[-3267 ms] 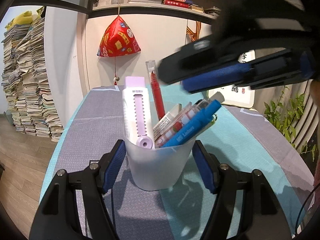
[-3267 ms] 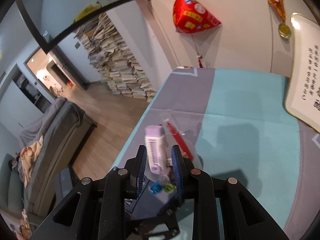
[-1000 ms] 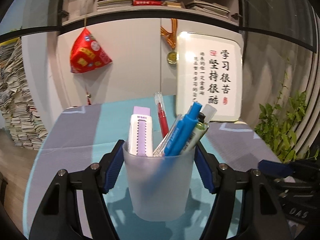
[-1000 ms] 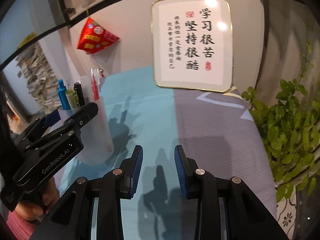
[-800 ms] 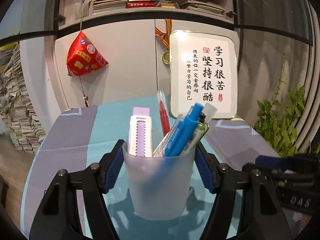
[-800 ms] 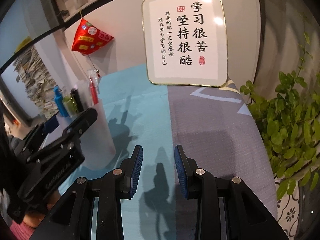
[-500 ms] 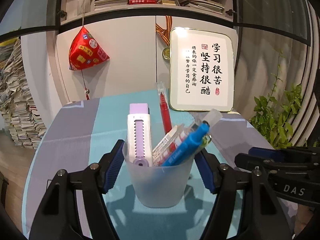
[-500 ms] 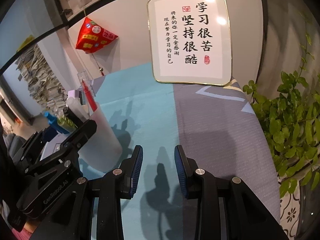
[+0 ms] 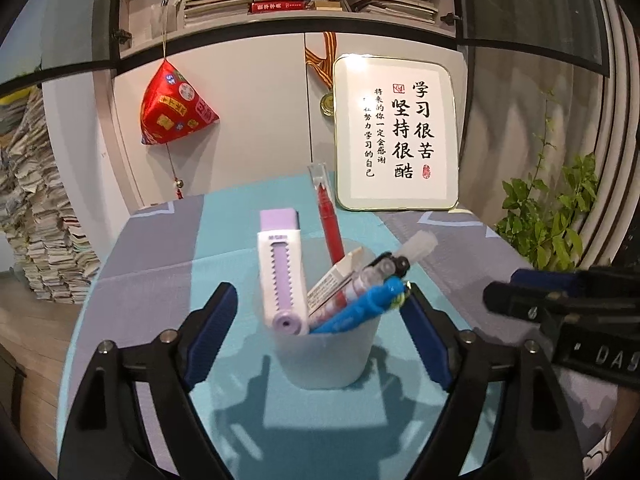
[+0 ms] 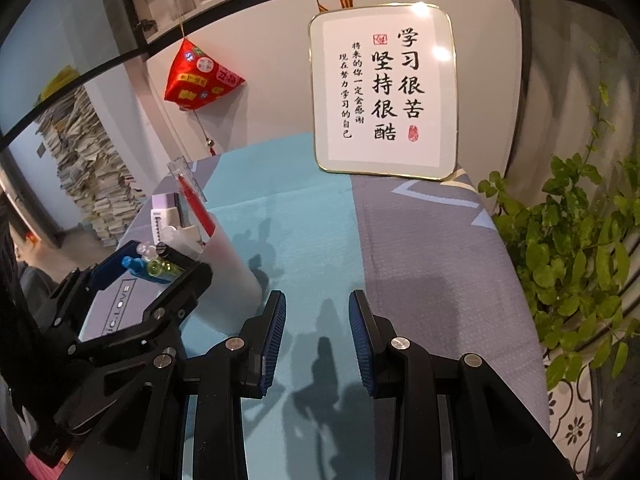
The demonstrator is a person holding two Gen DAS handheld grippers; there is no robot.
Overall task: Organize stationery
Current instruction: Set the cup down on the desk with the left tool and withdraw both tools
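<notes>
Between the two blue pads of the left tool [image 9: 320, 320] stands a frosted white cup [image 9: 328, 356] on the worktop [image 9: 160, 240], which is covered by a cloth with teal and grey stripes. The left tool is spread wide, and a small gap shows on each side between pad and cup wall, so it does not grip the cup. Inside the cup several pieces of stationery lean together: a white and lilac eraser holder [image 9: 282, 268] stands almost upright at the left, a red pen [image 9: 330, 220] with a clear cap rises behind it, and a small paper box [image 9: 332, 284], a blue marker [image 9: 356, 312] and a clear-capped pen [image 9: 396, 260] tilt toward the right rim.

To the right, the right tool [image 10: 316, 332] hangs above the bare teal and grey cloth, its fingers parted to a middle width with nothing between them. In its view the cup [image 10: 228, 264] is at the left, and the black arm of the left tool [image 10: 120, 320] reaches around it.

Farther back, a framed sign with black Chinese writing [image 9: 400, 136] leans at the far edge of the worktop against the white cupboard. A red cloth ornament [image 9: 174, 108] hangs to the left of it, and a medal on a striped ribbon [image 9: 326, 100] hangs just beside the frame. A green plant [image 10: 572, 232] grows at the right, a tall stack of papers [image 9: 36, 232] stands at the left, and books [image 9: 276, 2] lie on the shelf above.
</notes>
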